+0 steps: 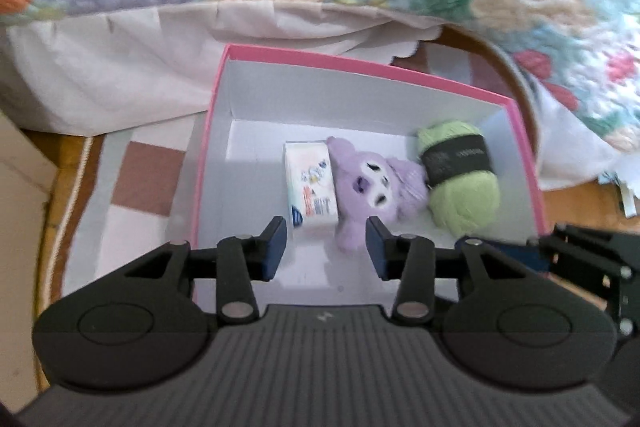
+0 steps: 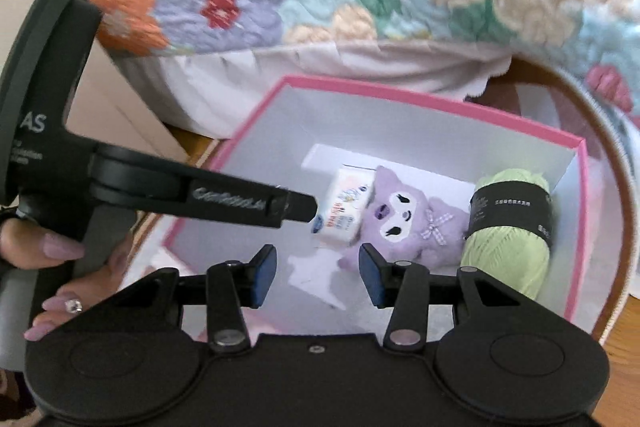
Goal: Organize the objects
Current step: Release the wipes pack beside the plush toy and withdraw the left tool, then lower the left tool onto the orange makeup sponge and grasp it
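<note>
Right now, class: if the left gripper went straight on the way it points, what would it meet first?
Probably the purple plush in the pink box, or the box floor just before it; depth is unclear. The left gripper is open and empty.

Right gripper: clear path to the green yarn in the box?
Probably yes. The green yarn lies uncovered at the pink box's right end, the right gripper hangs above with jaws apart and empty.

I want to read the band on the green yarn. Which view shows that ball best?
The right wrist view: the green yarn lies side-on in the pink box, its black band fully visible with faint print, though too small to read. The left wrist view shows the same ball smaller and blurrier, the band's print smeared.
</note>
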`<action>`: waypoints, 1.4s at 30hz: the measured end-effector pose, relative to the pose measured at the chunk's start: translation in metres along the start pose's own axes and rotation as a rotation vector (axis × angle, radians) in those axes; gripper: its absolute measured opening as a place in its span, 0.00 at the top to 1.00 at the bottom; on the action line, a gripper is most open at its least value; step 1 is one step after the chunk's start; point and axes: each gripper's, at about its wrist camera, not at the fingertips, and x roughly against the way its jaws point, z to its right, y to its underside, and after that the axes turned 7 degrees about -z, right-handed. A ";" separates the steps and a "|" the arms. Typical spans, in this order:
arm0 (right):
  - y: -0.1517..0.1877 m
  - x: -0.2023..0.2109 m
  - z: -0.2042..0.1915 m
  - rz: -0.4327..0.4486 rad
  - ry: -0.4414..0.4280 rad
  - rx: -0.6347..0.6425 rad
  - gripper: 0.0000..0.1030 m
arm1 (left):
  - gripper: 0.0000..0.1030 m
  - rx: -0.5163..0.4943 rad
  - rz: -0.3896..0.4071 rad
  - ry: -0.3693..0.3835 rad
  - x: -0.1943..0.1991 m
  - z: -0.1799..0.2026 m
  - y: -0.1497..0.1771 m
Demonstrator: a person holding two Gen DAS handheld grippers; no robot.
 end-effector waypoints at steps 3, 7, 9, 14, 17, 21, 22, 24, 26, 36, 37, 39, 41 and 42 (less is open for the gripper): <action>0.007 0.023 -0.016 0.019 0.016 0.036 0.42 | 0.54 -0.034 -0.014 -0.014 0.026 0.011 0.014; 0.015 0.055 -0.033 0.038 0.049 0.088 0.32 | 0.50 -0.077 -0.003 -0.030 0.066 0.022 0.031; 0.021 0.073 -0.040 0.051 0.054 0.102 0.29 | 0.47 -0.098 0.013 -0.034 0.087 0.025 0.040; 0.042 0.110 -0.055 0.081 0.077 0.143 0.15 | 0.38 -0.146 0.059 -0.032 0.129 0.031 0.062; 0.056 0.126 -0.065 0.082 0.085 0.154 0.13 | 0.32 -0.119 0.080 -0.015 0.148 0.027 0.074; 0.072 0.143 -0.076 0.078 0.086 0.162 0.12 | 0.29 -0.127 0.080 -0.004 0.164 0.021 0.091; 0.076 0.147 -0.079 0.078 0.082 0.160 0.12 | 0.27 -0.131 0.084 -0.010 0.167 0.020 0.095; 0.082 0.153 -0.083 0.073 0.062 0.146 0.12 | 0.25 -0.145 0.093 -0.028 0.171 0.019 0.104; 0.088 0.158 -0.085 0.067 0.037 0.139 0.10 | 0.20 -0.161 0.095 -0.029 0.172 0.019 0.113; 0.125 0.142 -0.099 0.058 0.001 0.189 0.07 | 0.13 -0.177 0.095 -0.013 0.144 0.013 0.152; 0.129 0.139 -0.100 0.064 0.007 0.197 0.07 | 0.13 -0.174 0.093 -0.014 0.139 0.012 0.154; 0.137 0.133 -0.104 0.077 0.009 0.218 0.07 | 0.13 -0.166 0.087 -0.011 0.127 0.009 0.157; 0.142 0.127 -0.106 0.077 0.002 0.234 0.07 | 0.13 -0.156 0.083 -0.019 0.115 0.005 0.159; 0.145 0.122 -0.107 0.074 0.004 0.241 0.07 | 0.13 -0.154 0.083 -0.024 0.108 0.003 0.161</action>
